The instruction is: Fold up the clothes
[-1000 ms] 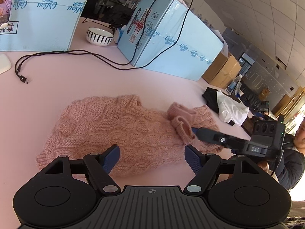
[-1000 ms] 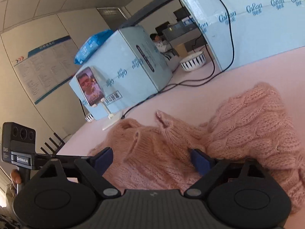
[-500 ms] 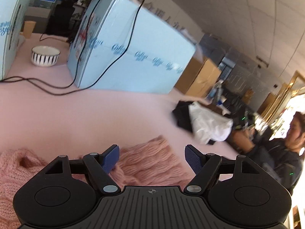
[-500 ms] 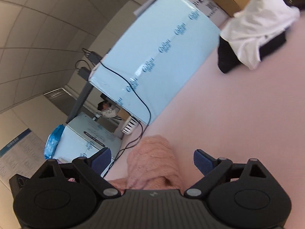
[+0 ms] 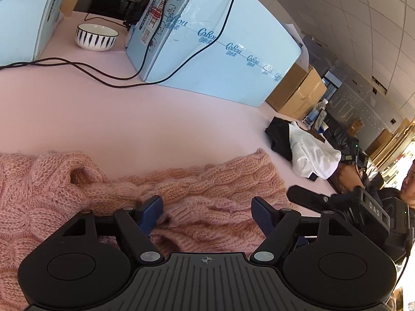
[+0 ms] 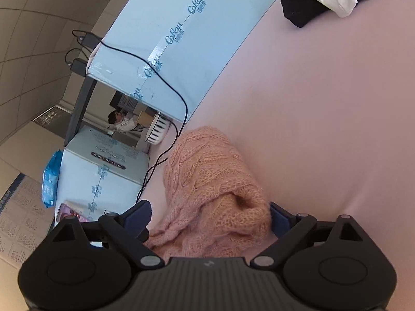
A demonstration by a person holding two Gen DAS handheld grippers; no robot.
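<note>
A pink cable-knit sweater (image 5: 212, 181) lies spread on the pink table (image 5: 155, 119). My left gripper (image 5: 207, 207) hangs low over its right part, open, with loose knit beneath and between the fingers. To its right, a black finger (image 5: 306, 198) of my right gripper reaches the sweater's right edge. In the right wrist view my right gripper (image 6: 207, 215) straddles a bunched fold of the sweater (image 6: 212, 186). Its jaws are closing. The right pad (image 6: 276, 215) touches the knit, while the left pad (image 6: 140, 213) stands apart from it.
Two large light-blue boxes (image 5: 207, 46) stand at the back, with a striped bowl (image 5: 96, 36) between them and a black cable (image 5: 103, 77) trailing over the table. A black-and-white clothes pile (image 5: 306, 153) lies at the far right, near a cardboard box (image 5: 298, 90). A person (image 5: 407, 181) is at the right edge.
The left gripper has slid rightward along the sweater and now sits low over its right part. The right gripper has rolled, dropped onto the sweater's edge, and its jaws have narrowed.
</note>
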